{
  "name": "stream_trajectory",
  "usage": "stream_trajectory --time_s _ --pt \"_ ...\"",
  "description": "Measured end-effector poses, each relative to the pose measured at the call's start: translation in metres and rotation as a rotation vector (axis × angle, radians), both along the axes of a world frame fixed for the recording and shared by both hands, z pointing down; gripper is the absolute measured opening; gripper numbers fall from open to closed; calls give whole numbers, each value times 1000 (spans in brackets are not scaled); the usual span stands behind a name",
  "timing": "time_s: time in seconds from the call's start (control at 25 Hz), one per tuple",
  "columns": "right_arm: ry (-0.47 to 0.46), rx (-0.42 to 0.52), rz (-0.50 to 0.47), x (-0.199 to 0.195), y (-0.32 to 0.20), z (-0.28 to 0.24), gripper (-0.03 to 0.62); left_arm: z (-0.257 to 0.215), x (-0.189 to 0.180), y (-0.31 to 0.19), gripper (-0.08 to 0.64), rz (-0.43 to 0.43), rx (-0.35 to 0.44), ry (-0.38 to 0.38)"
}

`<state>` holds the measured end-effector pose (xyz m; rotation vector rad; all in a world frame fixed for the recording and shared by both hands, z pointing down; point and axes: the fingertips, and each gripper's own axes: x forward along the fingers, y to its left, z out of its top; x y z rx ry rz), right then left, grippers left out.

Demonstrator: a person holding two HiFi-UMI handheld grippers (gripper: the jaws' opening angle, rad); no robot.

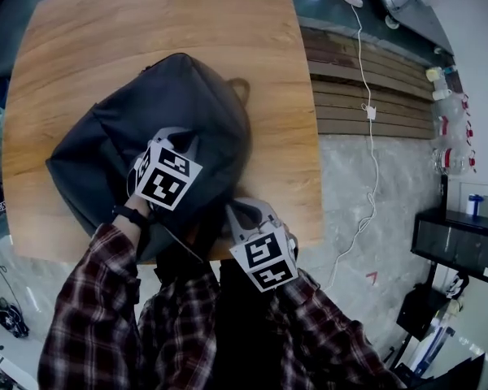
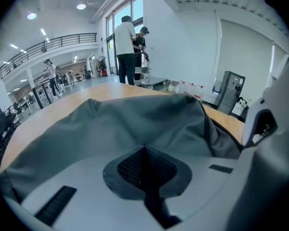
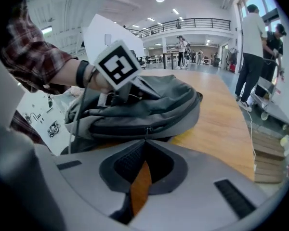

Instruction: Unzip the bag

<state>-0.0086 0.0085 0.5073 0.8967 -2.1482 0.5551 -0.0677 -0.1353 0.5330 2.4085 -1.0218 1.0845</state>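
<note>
A dark grey backpack [image 1: 146, 128] lies flat on the wooden table [image 1: 187, 23]. My left gripper [image 1: 183, 140] rests on top of the bag near its middle. In the left gripper view its jaws [image 2: 145, 148] are closed together against the grey fabric [image 2: 135, 119]. My right gripper [image 1: 237, 211] sits at the table's near edge, pointing at the side of the bag [image 3: 149, 109]. Its jaws [image 3: 145, 141] meet at the tip right on the small zipper pull [image 3: 145, 130] hanging from the side zip. The left gripper [image 3: 116, 94] shows above the bag in this view.
The bag overhangs the table's near edge by the person's plaid sleeves [image 1: 106, 299]. Right of the table are stacked wooden planks [image 1: 366, 96], a white cable [image 1: 366, 112] on the floor and a black cabinet [image 1: 459, 242]. People [image 2: 127, 47] stand beyond the far end.
</note>
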Motion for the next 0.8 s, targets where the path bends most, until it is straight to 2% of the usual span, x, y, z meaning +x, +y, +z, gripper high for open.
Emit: stream_trajectory --time_s 0.16,0.4,0.64,0.8 --pt "-80 -51 35 -20 14 -3 11 -1 22 -15 9 48 4 -2" --pt "-138 -93 -10 -52 33 1 11 -2 49 -35 9 77 23 -5" --pt "-178 -115 -26 -55 37 2 11 -2 56 -39 9 80 33 3" --pt "-181 -111 -83 -60 42 3 12 -2 56 -40 9 81 37 9"
